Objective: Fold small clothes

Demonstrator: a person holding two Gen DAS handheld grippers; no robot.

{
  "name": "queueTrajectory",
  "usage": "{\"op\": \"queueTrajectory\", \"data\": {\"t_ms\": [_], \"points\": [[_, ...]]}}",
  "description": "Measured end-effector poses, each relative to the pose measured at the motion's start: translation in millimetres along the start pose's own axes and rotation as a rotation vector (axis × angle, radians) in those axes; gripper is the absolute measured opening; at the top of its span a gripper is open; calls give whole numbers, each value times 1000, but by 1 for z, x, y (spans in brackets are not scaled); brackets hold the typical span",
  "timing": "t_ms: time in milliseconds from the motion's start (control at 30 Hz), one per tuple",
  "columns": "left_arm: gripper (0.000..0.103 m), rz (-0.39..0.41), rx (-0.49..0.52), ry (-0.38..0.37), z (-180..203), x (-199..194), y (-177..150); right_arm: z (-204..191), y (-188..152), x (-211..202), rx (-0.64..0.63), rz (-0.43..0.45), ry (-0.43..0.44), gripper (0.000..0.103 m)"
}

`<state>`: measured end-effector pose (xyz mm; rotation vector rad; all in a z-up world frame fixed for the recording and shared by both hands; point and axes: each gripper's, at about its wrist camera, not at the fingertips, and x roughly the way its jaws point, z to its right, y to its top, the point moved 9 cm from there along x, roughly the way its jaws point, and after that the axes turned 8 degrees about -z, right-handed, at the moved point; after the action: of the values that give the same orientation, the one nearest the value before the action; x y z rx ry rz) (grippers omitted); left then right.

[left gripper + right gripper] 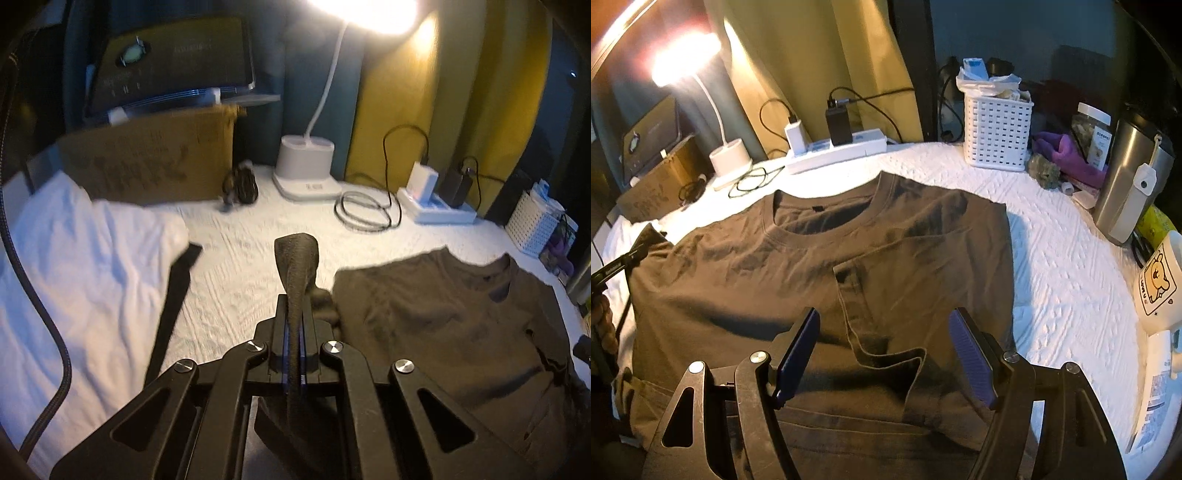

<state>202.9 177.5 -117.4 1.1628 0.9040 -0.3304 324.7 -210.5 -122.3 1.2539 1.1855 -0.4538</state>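
Sleeve fold: carrying the pinched edge across the shirt

Counter (1052, 258) surface, covered in white textured cloth, carries the brown T-shirt (820, 266) spread flat at its middle, neckline toward the far side, hem toward the near side. A white garment (81, 266) lies well apart to the left of it, and should stay out of the fold path.

Shirt condition: the right side appears already turned inward, its sleeve hem lying on the chest near the centre. The left side is the step in hand.

Left tool (295, 343): pads pressed together on a strip of the brown fabric, which stands up between them and rises off the counter. Judged from this, the left sleeve edge is being lifted for folding inward.

Right tool (882, 354): pads spread wide, hovering over the near middle of the shirt, holding nothing.

Procedure, as judged:
1. Lift only high enough for the sleeve to clear the body; excess height is likely to drag the whole shirt leftward.
2. Carry the edge rightward, parallel to the hem, so the crease runs straight from shoulder to hem.
3. Use the right tool to hold the shirt body down if it begins to slide.
4. Lay the fabric flat before releasing the pinch.

Far-side clutter: desk lamp (729, 155), power strip (834, 151) and white basket (997, 129); keep fabric short of the cables.
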Motion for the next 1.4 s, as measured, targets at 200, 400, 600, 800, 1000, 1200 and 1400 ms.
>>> {"op": "queueTrajectory", "data": {"t_ms": [200,400,600,800,1000,1200,1400], "points": [[2,61,-52,87,-2,-21,6,13,4,-10,9,33,33,74],[2,59,-17,95,22,-30,7,25,4,-10,6,42,65,74],[2,32,86,70,69,-25,11,37,3,-12,24,58,97,74],[2,-13,187,38,118,-10,7,49,1,-14,52,72,122,74],[2,-76,257,0,157,10,-9,59,-5,-10,67,56,121,74],[2,-140,270,-30,174,29,-25,62,-10,-7,69,36,110,74],[3,-204,297,-65,183,39,-40,59,-15,-4,67,13,96,74]]}}
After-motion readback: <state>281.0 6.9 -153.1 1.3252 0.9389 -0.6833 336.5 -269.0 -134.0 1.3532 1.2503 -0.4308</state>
